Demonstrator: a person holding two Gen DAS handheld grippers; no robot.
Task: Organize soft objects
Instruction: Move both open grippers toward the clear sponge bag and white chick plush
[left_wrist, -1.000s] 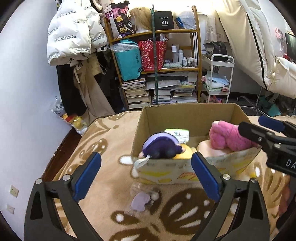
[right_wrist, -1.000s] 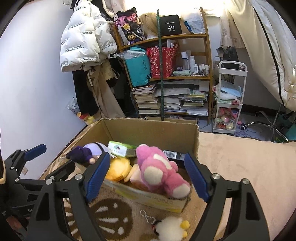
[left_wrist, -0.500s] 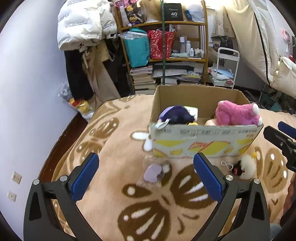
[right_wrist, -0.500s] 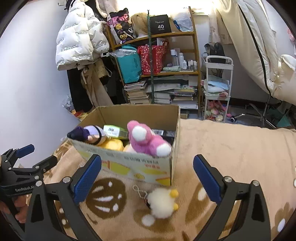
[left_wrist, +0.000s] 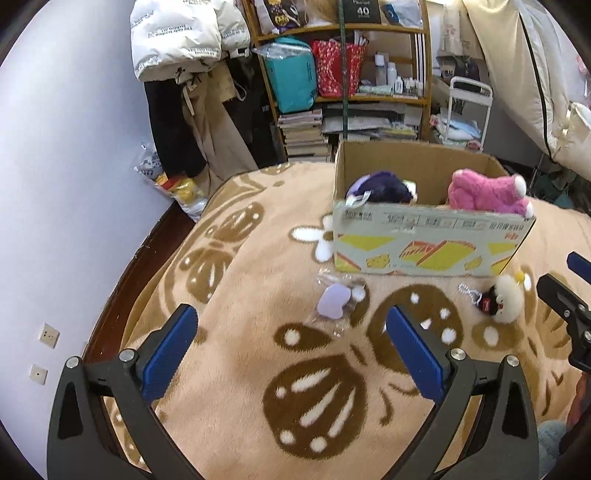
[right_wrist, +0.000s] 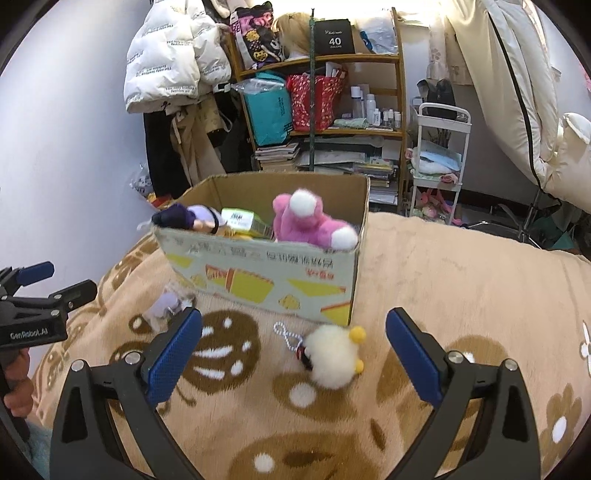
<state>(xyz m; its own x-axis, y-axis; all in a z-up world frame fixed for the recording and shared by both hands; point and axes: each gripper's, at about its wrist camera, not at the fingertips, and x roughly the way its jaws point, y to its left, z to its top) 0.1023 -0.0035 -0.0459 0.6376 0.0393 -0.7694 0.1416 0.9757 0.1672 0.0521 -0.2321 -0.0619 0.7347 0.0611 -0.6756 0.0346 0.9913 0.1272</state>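
Now we hold left gripper (left_wrist: 290, 341) wide, empty, above blanket (left_wrist: 236, 369); bagged lilac toy (left_wrist: 334, 301) lies just ahead between its fingers, near cardboard box (left_wrist: 424, 243). Our right gripper (right_wrist: 293, 356) also wide, empty; white fluffy keychain toy (right_wrist: 332, 354) lies on blanket between its fingers, just before box corner. Pink plush (right_wrist: 306, 221) and purple plush (right_wrist: 188, 218) sit inside box.

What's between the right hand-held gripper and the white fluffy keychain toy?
Only bare patterned blanket. In the right wrist view the right hand-held gripper is open, and the white fluffy keychain toy lies on the blanket just ahead, nothing blocking.
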